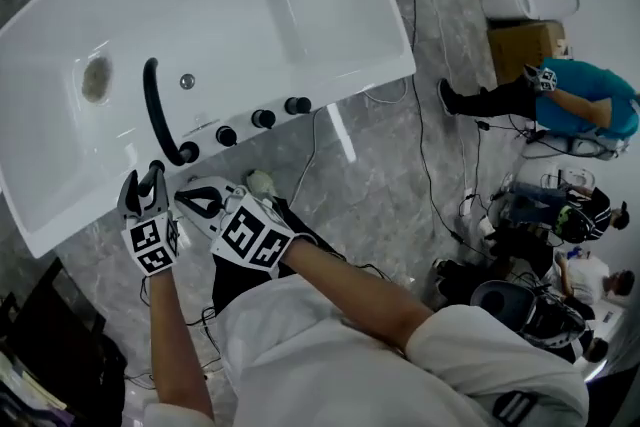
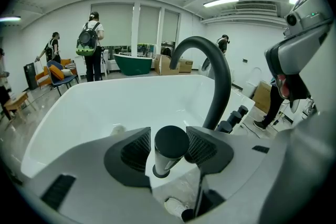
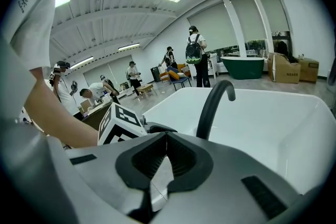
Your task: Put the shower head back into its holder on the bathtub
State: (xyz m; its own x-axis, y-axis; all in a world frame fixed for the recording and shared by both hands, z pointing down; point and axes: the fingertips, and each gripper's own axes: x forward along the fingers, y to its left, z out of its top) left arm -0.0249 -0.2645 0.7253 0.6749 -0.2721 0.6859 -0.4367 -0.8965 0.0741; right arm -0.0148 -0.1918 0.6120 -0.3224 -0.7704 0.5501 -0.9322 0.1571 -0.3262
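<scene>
The left tongs stand released around the shower head, which stands upright on the bathtub rim, seemingly seated in its holder and needing no support, while the right tongs hover clenched, empty, alongside.

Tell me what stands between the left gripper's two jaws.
The shower head, black-topped, at the bathtub rim. The left gripper has its jaws apart around it, a gap showing beside one pad; the left gripper view shows this.
</scene>
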